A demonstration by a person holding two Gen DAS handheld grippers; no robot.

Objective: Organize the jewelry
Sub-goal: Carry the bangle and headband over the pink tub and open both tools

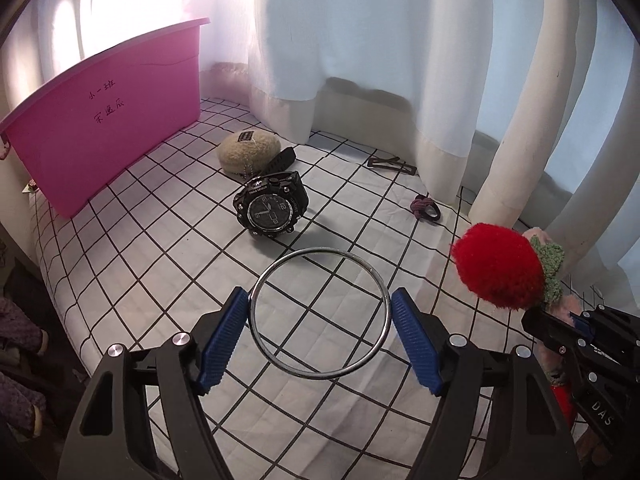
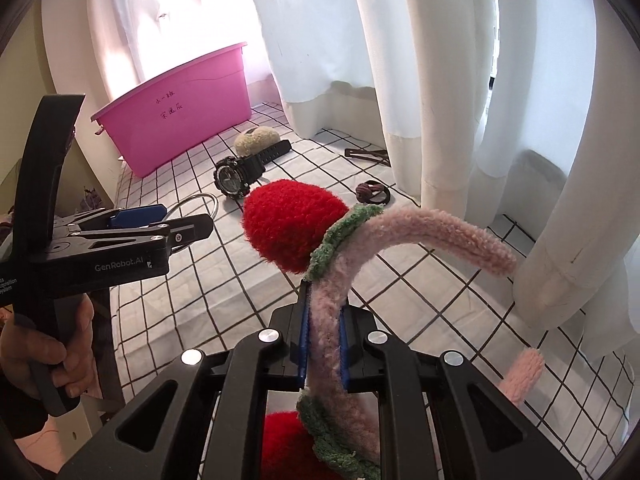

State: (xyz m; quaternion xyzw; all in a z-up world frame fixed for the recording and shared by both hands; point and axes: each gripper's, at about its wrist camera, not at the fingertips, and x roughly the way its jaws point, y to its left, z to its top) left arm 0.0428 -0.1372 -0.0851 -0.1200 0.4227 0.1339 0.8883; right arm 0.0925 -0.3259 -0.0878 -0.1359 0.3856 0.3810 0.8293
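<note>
Surface: a white cloth with a black grid (image 1: 168, 248) covers a flat, padded-looking surface; whether it is a bed or a tabletop I cannot tell.
Room: pale curtains (image 1: 360, 40) hang along the far edge, their cream hems touching the cloth; bright daylight comes through at the far left.
Pink bin (image 1: 108, 120): stands at the far left of the cloth, with dark handwritten characters on its side.
Watch (image 1: 272, 208): black, dial tilted up, near the middle of the cloth, just in front of a beige fuzzy round piece (image 1: 248, 152).
Small items: a dark purple hair tie (image 1: 425, 207) lies to the right of the watch near a curtain hem; a flat dark clip (image 1: 392, 166) lies farther back.
Left claw (image 1: 320, 340): clenched across a thin metal ring bangle (image 1: 320, 314), blue pads pressing its two sides, the ring held clear above the cloth.
Right claw (image 2: 323, 344): clamped tight on the pink fuzzy band of a headband (image 2: 440, 236) with red pompoms and green ruffs, held above the cloth's near right part.
Person: a hand (image 2: 60, 348) grips the left tool's handle, seen in the right wrist view.
</note>
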